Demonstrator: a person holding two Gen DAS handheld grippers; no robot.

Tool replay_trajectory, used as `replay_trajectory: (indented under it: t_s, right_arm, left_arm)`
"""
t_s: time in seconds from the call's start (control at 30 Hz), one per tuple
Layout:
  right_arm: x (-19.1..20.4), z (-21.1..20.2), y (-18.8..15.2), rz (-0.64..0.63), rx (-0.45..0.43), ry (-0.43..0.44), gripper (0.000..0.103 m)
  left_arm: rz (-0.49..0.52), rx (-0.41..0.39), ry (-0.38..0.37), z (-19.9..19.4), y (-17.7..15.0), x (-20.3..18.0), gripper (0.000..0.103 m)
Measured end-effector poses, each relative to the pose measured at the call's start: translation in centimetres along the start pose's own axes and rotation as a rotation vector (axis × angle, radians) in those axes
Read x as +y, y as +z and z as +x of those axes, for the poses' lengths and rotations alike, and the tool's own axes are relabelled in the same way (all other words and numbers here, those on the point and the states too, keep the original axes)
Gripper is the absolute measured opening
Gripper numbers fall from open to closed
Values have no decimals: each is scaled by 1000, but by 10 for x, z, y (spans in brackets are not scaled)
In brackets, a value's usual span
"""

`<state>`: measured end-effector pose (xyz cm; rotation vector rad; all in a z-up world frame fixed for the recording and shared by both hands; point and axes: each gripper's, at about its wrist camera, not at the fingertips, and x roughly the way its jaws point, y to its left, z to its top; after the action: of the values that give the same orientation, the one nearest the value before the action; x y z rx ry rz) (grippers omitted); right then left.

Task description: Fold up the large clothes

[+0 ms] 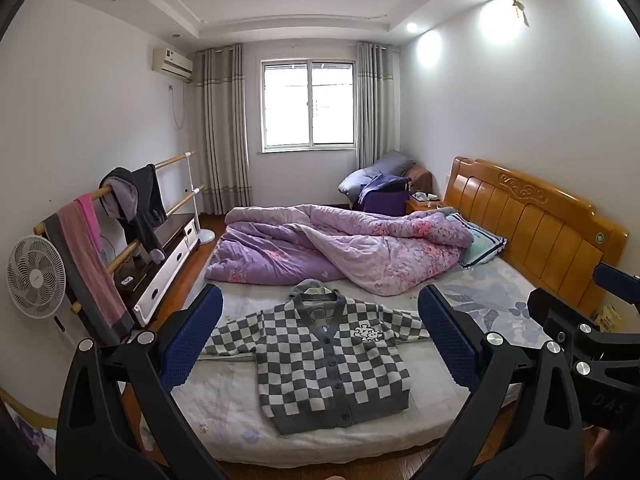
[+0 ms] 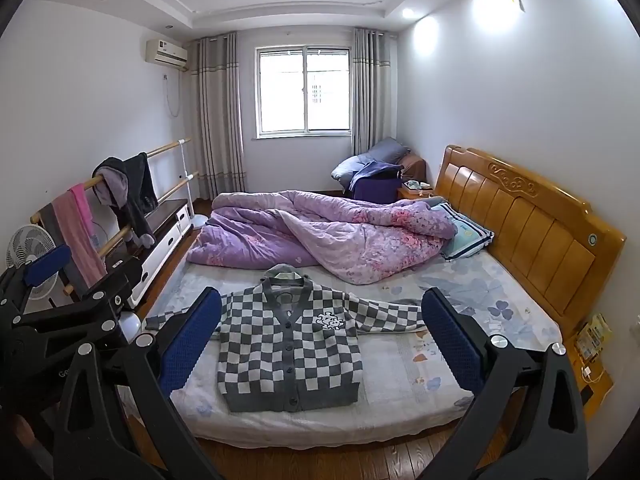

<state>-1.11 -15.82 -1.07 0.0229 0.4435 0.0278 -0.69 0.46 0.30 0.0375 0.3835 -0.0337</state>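
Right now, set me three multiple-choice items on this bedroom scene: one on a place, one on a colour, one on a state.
1. Where does the checkered cardigan lie?
A. On the drying rack
B. Flat on the bed, near its foot edge
C. On the floor

2. What colour is the rumpled quilt behind it?
A. Purple with pink flowers
B. Plain green
C. Black

3. How are the left gripper and the right gripper?
A. Both shut on the cardigan
B. One shut on a sleeve
C. Both open, holding nothing

Answers:
1 B, it is spread buttons-up on the mattress with its sleeves out.
2 A, the quilt shows lilac fabric with pink blooms.
3 C, each pair of blue pads stands wide apart, clear of the cloth.
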Motion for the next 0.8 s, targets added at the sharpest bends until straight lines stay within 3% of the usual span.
replay_trajectory:
  t_s: [0.8]
  right_arm:
    - [7,-3,3,3,-17,-2,96]
  left_arm:
    - [1,-22,13,-5,9,10,98]
